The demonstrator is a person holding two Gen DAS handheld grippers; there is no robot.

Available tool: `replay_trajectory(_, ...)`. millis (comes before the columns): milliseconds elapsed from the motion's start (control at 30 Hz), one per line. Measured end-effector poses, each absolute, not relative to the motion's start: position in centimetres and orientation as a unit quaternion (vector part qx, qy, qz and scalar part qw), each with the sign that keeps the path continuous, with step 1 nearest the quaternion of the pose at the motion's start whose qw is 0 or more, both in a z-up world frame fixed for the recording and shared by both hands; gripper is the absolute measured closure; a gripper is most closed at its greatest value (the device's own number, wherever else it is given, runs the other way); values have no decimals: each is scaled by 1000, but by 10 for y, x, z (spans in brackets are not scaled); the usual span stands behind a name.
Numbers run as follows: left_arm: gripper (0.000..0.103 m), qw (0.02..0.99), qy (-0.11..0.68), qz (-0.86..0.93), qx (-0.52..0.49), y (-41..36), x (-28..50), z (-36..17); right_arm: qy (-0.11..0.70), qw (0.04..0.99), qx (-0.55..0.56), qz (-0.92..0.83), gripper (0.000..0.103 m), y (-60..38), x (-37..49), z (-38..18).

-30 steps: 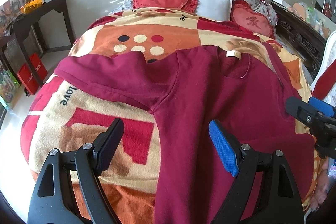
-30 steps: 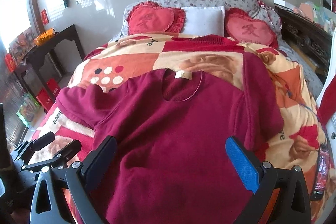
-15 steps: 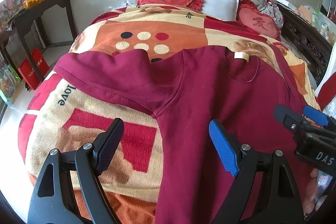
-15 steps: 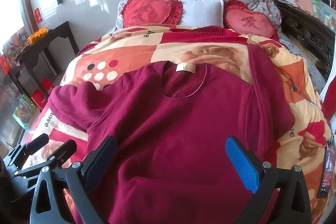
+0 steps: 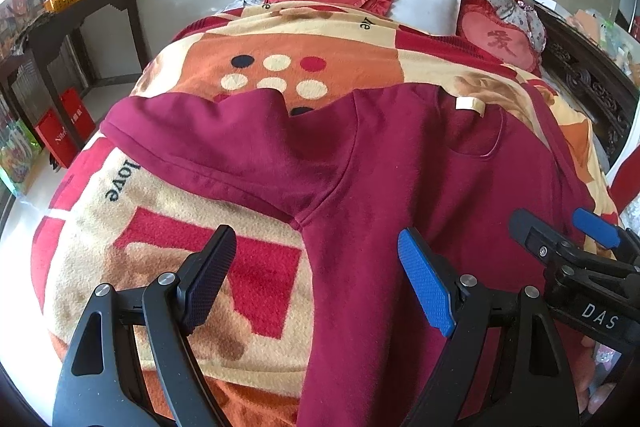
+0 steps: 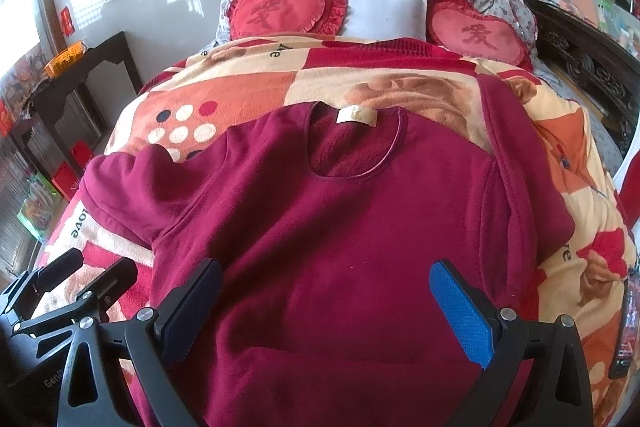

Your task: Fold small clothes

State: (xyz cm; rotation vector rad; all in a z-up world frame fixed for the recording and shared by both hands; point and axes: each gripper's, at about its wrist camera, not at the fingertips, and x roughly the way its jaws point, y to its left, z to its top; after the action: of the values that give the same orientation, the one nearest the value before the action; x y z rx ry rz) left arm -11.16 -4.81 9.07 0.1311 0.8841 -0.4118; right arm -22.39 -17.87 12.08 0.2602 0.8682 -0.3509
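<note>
A maroon long-sleeved top point(image 6: 344, 227) lies spread flat on the patterned blanket point(image 6: 248, 87), neck label toward the pillows. Its left sleeve point(image 5: 224, 143) stretches out to the left; its right sleeve point(image 6: 516, 147) runs up along the right side. My left gripper point(image 5: 316, 283) is open and empty, above the top's left side seam below the armpit. My right gripper point(image 6: 326, 311) is open and empty over the lower body of the top. Each gripper shows at the edge of the other's view, the right one point(image 5: 560, 227) and the left one point(image 6: 92, 271).
Two red heart cushions point(image 6: 288, 7) and a white pillow point(image 6: 384, 11) lie at the head of the bed. A dark side table point(image 5: 80, 15) and red bags point(image 5: 60, 131) stand on the left. A carved dark wooden frame point(image 6: 592, 67) runs along the right. A phone point(image 6: 624, 323) lies on the blanket's right edge.
Both grippers have moved forward over the bed, so the top looks nearer. Both stay open. The top has not moved.
</note>
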Motion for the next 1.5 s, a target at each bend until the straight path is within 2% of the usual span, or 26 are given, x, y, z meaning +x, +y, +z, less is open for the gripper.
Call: replay_trajectory(1500,19,886,434,-160,38,-17,-66,78,441,874,116,-165,0,-155,-163,98)
